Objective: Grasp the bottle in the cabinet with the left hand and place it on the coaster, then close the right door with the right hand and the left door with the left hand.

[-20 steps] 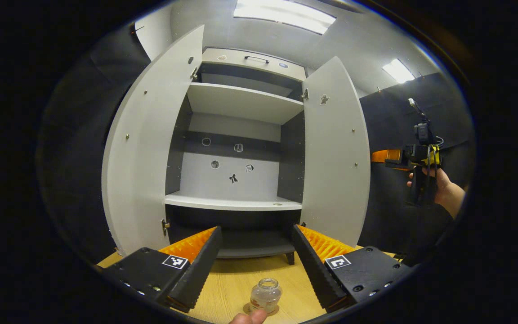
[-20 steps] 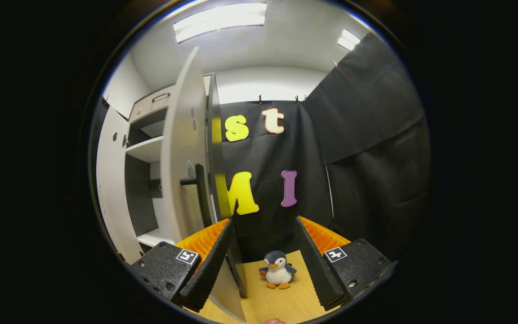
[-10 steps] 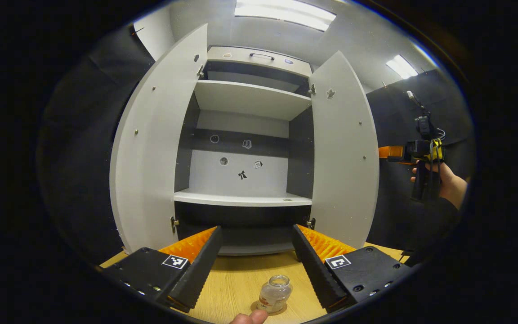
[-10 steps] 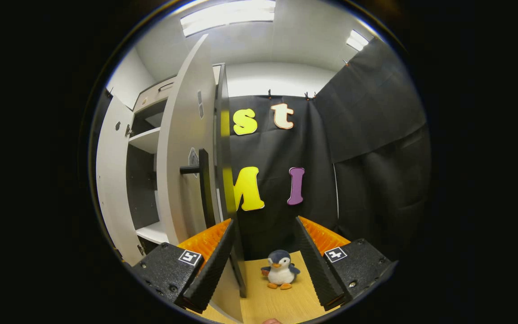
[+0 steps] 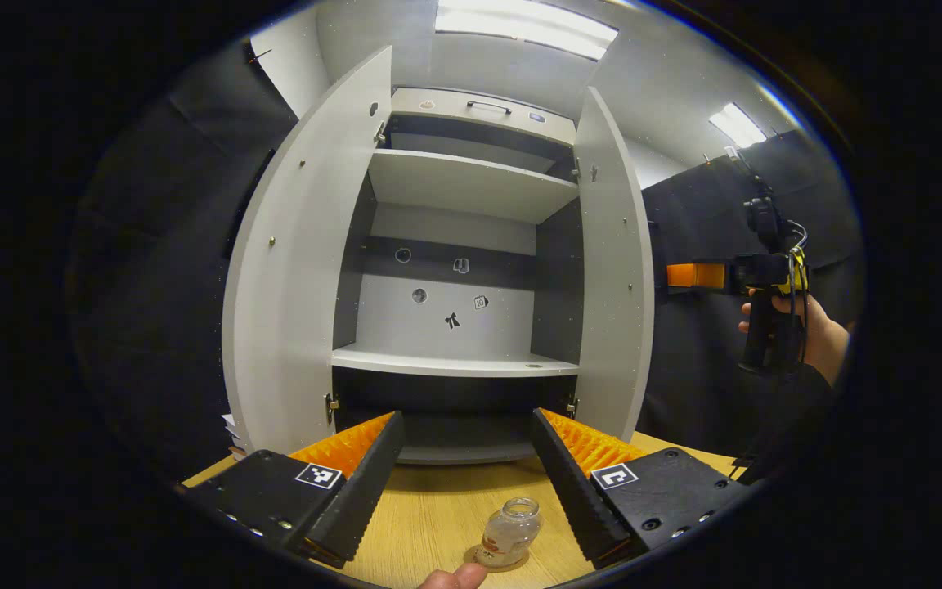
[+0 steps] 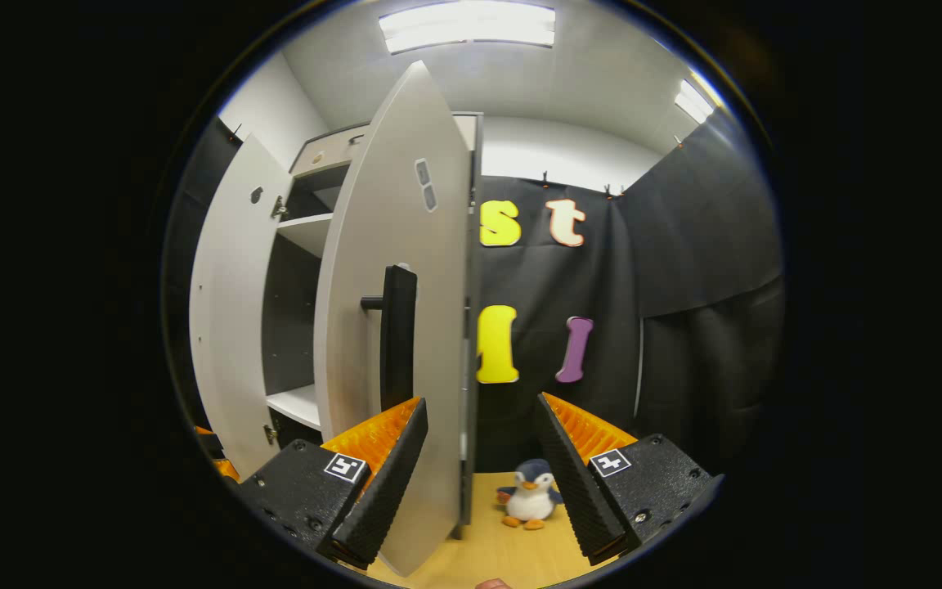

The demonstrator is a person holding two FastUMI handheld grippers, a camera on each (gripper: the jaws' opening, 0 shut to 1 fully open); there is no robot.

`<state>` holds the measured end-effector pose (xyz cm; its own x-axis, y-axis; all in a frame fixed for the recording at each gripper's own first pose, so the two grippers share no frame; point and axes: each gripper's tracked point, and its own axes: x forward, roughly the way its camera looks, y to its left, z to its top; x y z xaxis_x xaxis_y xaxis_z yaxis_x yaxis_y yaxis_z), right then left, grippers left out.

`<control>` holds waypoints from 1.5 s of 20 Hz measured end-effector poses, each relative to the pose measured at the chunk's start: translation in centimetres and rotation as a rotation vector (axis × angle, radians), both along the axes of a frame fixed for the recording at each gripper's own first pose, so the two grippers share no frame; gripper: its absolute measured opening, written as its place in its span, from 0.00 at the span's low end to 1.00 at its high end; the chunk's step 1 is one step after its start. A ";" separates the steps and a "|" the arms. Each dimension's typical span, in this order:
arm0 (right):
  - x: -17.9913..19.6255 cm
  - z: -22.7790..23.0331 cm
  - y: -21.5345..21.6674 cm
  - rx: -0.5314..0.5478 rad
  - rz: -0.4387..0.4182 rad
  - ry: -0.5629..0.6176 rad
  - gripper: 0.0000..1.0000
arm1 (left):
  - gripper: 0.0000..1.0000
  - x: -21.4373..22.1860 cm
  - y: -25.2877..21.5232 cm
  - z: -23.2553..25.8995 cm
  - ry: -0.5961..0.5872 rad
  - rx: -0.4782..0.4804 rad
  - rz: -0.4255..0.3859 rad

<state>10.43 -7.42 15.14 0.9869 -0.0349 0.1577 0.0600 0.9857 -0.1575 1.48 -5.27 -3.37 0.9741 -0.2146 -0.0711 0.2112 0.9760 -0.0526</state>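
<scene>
Left claw open, one bottle, two doors ajar

Light wood bench, black cloth walls, white ceiling with bright strip lights, toy penguin on bench.

Clear lidless bottle stands on the coaster; both grey cabinet doors open.

One cabinet with two doors, one bottle, one coaster, one toy penguin.
</scene>
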 end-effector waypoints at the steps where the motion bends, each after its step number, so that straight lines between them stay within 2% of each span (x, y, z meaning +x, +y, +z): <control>1: 0.7 0.0 1.1 -0.002 0.017 -0.002 0.82 | 0.95 -0.1 0.4 0.1 0.002 0.005 0.008; 4: 3.0 -0.4 3.1 0.004 0.041 -0.020 0.82 | 0.95 -0.2 1.8 0.5 -0.006 0.012 0.044; 5: 3.6 -0.7 3.8 0.021 0.052 -0.023 0.77 | 0.95 -0.3 2.2 0.6 -0.006 0.011 0.057; 6: 4.1 -0.9 4.5 0.036 0.066 -0.020 0.77 | 0.99 -0.3 2.6 0.6 -0.003 0.012 0.066; 7: 4.3 -1.2 4.7 0.046 0.072 -0.016 0.82 | 0.95 -0.4 2.9 0.7 -0.004 0.011 0.076; 8: 4.3 -1.3 4.8 0.053 0.072 -0.015 0.82 | 0.90 -0.5 3.3 0.9 -0.007 0.012 0.085; 9: 4.1 -1.6 4.8 0.058 0.070 -0.015 0.82 | 0.95 -0.4 3.8 1.2 -0.010 0.015 0.096; 12: 2.0 -3.0 5.0 0.053 0.073 -0.015 0.82 | 0.95 -0.3 5.2 2.4 -0.016 0.008 0.123; 15: -0.9 -6.8 5.9 0.052 0.077 0.013 0.82 | 0.95 -0.1 7.6 4.3 -0.032 0.011 0.165; 18: -3.2 -11.9 7.4 0.097 0.095 0.086 0.82 | 0.95 -0.2 10.7 5.8 -0.059 0.036 0.234; 19: -3.8 -13.3 7.8 0.124 0.098 0.100 0.82 | 0.99 -0.1 11.6 6.3 -0.065 0.043 0.256; 21: -4.8 -15.4 8.7 0.162 0.104 0.103 0.82 | 0.95 -0.1 13.2 6.8 -0.070 0.045 0.290; 22: -5.1 -16.3 9.0 0.166 0.101 0.108 0.82 | 0.99 0.0 14.0 6.9 -0.065 0.046 0.305; 23: -5.3 -17.2 9.1 0.165 0.094 0.125 0.82 | 0.95 0.1 14.8 6.8 -0.049 0.043 0.321; 27: -6.2 -17.9 9.8 0.179 0.113 0.159 0.82 | 0.95 1.4 19.5 8.1 -0.040 0.017 0.401; 30: -6.4 -17.5 9.7 0.179 0.122 0.161 0.82 | 0.95 2.7 25.5 10.2 -0.088 0.038 0.535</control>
